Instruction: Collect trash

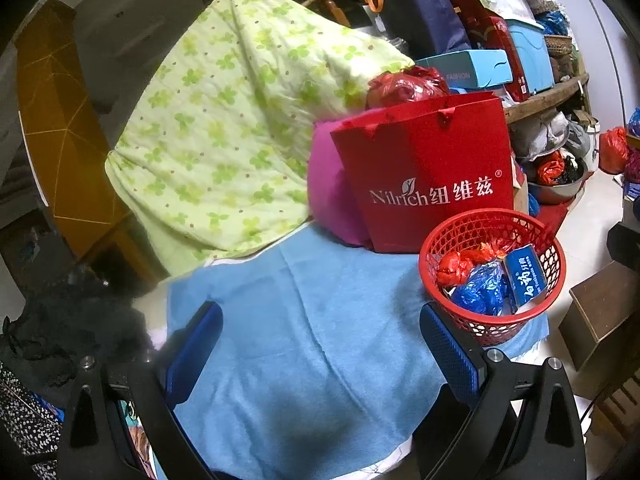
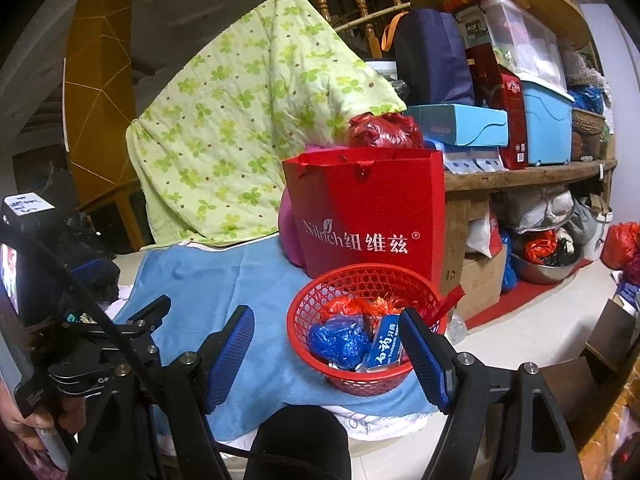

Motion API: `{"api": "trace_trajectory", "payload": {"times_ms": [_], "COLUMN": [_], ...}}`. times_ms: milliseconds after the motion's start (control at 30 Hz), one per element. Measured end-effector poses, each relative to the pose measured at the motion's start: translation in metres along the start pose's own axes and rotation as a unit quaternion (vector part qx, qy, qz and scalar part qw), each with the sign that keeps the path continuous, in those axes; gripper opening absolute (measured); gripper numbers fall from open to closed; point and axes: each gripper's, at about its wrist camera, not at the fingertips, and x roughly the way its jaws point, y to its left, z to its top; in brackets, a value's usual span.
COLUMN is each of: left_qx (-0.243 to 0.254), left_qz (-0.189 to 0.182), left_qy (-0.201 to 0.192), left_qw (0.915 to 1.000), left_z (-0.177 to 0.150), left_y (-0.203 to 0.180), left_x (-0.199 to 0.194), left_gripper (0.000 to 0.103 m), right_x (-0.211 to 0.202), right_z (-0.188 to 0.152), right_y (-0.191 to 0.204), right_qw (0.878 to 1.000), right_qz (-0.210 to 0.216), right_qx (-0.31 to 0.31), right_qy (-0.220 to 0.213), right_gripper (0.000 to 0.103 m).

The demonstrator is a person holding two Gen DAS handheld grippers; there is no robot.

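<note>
Two tongs agape — left tongs [image 1: 320,344], right tongs [image 2: 326,344], one red basket [image 1: 448,236], one blue towel [image 1: 312,320]

A blue towel [image 1: 304,340] covers the low surface. On it stand a red mesh basket [image 1: 440,240] at the right edge and a red paper bag [image 1: 424,168] just behind, beside a green floral quilt [image 1: 224,120]

Plastic mesh basket [image 2: 362,332], terry towel [image 1: 304,344]

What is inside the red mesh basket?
The red mesh basket holds crumpled red-orange plastic, a blue plastic bag and a blue toothpaste box. Anything beneath them is covered.
</note>
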Motion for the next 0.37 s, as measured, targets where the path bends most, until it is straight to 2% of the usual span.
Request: {"api": "trace_trajectory", "payload": {"times_ms": [233, 367], "left_qx": [0.0, -0.029], "left_qz": [-0.012, -0.026], "left_qy": [-0.014, -0.009], "left_qw": [0.9998, 0.9992], "left_z": [0.0, -0.003], "left_y": [0.0, 0.021], "left_x": [0.002, 0.02], "left_gripper": [0.099, 0.099], "right_x": [0.004, 0.019], "right_z": [0.004, 0.01], "right_y": [-0.002, 0.009], "right_qw": [1.0, 1.0], "right_qz": [-0.012, -0.012], "right_qx": [0.003, -0.009], "right_qy": [0.003, 0.009], "right_gripper": [0.078, 0.078]}}
